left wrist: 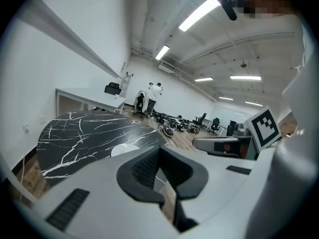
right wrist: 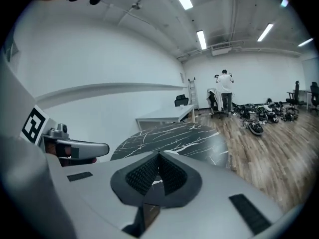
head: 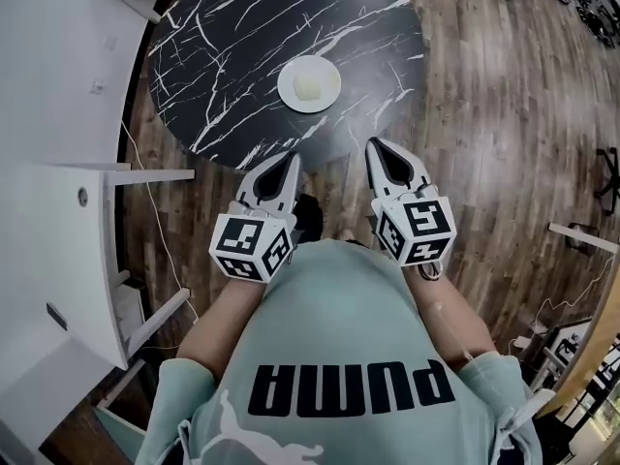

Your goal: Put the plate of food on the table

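A white plate point(head: 309, 83) with a pale piece of food on it rests on the round black marble table point(head: 242, 56). Both grippers hang near the person's chest, short of the table's near edge and apart from the plate. My left gripper point(head: 291, 160) is shut with nothing in it. My right gripper point(head: 374, 144) is also shut and holds nothing. In the left gripper view the plate point(left wrist: 124, 150) shows as a white sliver just past the closed jaw tips point(left wrist: 158, 148). The right gripper view has its jaw tips point(right wrist: 159, 155) meeting over the table point(right wrist: 169, 136).
White desks point(head: 58, 260) stand along the left side, with cables on the wood floor point(head: 504, 143). In the right gripper view people point(right wrist: 225, 91) stand far off by a wall, with chairs and gear point(right wrist: 259, 113) on the floor.
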{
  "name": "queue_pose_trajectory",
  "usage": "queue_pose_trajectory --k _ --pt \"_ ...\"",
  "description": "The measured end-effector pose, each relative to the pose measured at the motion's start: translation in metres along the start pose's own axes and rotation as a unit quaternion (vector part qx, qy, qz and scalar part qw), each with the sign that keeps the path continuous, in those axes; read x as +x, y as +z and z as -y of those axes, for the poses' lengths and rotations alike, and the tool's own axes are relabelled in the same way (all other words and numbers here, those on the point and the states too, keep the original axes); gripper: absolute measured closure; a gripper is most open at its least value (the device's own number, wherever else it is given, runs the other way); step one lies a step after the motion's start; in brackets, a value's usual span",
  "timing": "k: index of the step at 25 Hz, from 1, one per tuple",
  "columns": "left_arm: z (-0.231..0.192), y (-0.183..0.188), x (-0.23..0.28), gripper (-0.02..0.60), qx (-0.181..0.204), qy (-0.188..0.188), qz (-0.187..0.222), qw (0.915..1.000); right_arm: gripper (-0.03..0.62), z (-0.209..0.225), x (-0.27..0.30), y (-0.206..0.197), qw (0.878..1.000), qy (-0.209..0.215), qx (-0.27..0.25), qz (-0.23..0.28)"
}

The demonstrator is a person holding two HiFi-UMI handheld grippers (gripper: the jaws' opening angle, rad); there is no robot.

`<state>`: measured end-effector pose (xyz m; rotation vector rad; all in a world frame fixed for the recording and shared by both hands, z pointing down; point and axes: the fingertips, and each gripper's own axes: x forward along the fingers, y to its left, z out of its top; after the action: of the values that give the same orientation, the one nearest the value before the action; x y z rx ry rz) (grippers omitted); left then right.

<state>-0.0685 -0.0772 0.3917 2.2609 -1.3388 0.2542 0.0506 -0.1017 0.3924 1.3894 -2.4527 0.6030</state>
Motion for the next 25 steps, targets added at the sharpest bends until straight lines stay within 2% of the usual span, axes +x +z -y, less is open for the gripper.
queue_pose_trajectory --k 4,9,16,25 --pt "0.034 -0.006 -0.037 0.574 0.008 0.021 0.022 0.9995 0.585 -0.012 -0.042 -0.002 1.0 0.012 -0.012 0.014" --pt "0.057 -0.012 -0.068 0.574 0.015 0.042 0.042 0.9981 0.585 -0.029 -0.081 -0.008 0.999 0.025 -0.03 0.023" --pt "0.09 -0.018 -0.1 0.574 0.027 0.052 0.056 0.9967 0.585 -0.042 -0.129 -0.011 0.998 0.035 -0.038 0.039" --pt "0.088 -0.026 -0.142 0.574 0.054 0.06 0.05 0.9955 0.585 -0.073 -0.153 -0.015 0.996 0.029 -0.048 0.065"
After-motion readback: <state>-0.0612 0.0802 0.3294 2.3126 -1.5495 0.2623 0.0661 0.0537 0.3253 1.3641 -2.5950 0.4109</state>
